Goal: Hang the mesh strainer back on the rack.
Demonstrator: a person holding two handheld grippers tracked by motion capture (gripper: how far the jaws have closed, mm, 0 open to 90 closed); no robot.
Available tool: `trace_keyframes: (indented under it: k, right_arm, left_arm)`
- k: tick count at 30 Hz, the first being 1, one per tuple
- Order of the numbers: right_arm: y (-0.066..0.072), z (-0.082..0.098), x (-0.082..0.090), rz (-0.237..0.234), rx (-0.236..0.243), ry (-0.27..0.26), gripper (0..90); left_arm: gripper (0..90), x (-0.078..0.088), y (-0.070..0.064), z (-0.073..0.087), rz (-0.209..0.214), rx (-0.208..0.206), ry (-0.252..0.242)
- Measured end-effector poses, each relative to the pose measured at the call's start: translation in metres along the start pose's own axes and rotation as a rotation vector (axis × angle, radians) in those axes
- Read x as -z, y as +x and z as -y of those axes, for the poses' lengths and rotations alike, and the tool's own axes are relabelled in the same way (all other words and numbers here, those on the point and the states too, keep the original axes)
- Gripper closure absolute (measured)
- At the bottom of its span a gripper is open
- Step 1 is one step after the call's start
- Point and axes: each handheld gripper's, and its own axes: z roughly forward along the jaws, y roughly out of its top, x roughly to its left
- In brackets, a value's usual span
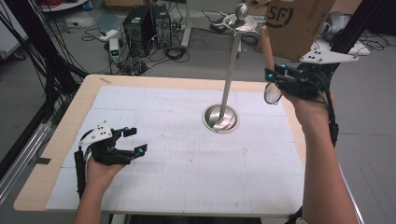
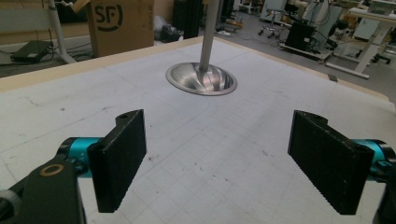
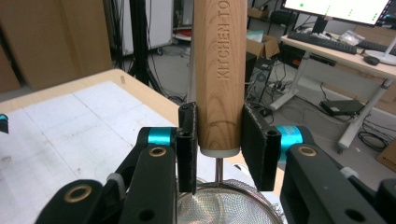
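While right tongs (image 3: pixel 218 140) clamp strainer (image 3: pixel 219 70) | left tongs (image 2: pixel 219 158) agape

Glossy metal stand (image 1: pixel 228 88), wooden-handled mesh strainer (image 3: pixel 220 70), matt paper-covered table (image 1: pixel 177 154)

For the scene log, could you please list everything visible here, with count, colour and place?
Table: one, light wood edge under a white gridded mat.
Stand: one, silver metal, round dished base mid-table, pole rising to a ball-topped rack.
Strainer: one, wooden handle marked KITCHEN, mesh bowl below, held upright over the table's right edge.
Cardboard box: one, brown, on the floor beyond the table.
Computer towers: two, black, on the floor behind.
Left tool: black, teal accents, open, low over the table's left.
Right tool: black, shut on the strainer handle.
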Motion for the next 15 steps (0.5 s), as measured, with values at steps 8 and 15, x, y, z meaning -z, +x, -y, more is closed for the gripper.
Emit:
trace_keyframes:
  k: [8, 15]
  right_arm:
    - [0.0, -0.001, -0.016, -0.002, -0.006, 0.025, 68.4]
    - [0.004, -0.001, -0.029, -0.014, -0.018, 0.045, 68.3]
  left_arm:
    - [20.0, 0.002, 0.002, 0.0, -0.003, 0.003, -0.005]
    - [20.0, 0.003, 0.002, 0.0, -0.004, 0.005, -0.011]
